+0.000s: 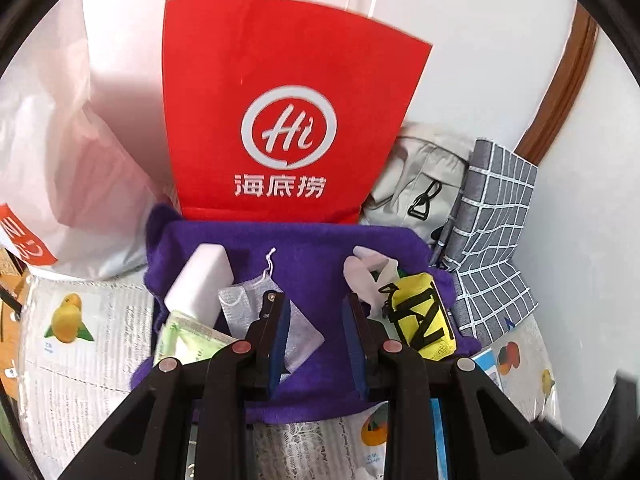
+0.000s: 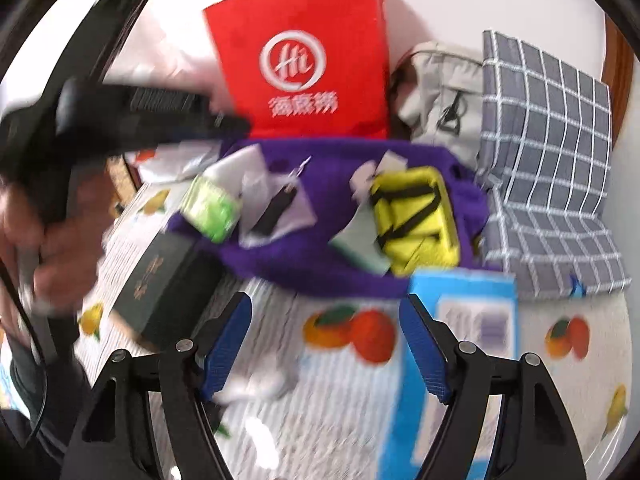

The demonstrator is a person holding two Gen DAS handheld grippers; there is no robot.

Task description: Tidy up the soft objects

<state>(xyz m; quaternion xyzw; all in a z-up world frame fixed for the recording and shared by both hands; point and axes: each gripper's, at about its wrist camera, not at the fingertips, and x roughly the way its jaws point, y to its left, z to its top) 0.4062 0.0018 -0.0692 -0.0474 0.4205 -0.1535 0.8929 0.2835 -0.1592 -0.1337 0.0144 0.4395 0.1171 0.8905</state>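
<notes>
A purple cloth lies spread on the table with soft things on it: a white sponge block, a green packet, a grey mesh pouch, a crumpled white piece and a yellow pouch with black straps. My left gripper hovers over the cloth's middle, jaws a little apart with only cloth showing between them; its left finger overlaps the mesh pouch. My right gripper stands open over the fruit-print tablecloth, short of the purple cloth, holding nothing.
A red paper bag stands behind the cloth, with a white plastic bag to its left and a grey bag and grey checked fabric to its right. A dark box and a blue box flank the right gripper. A hand is at the left.
</notes>
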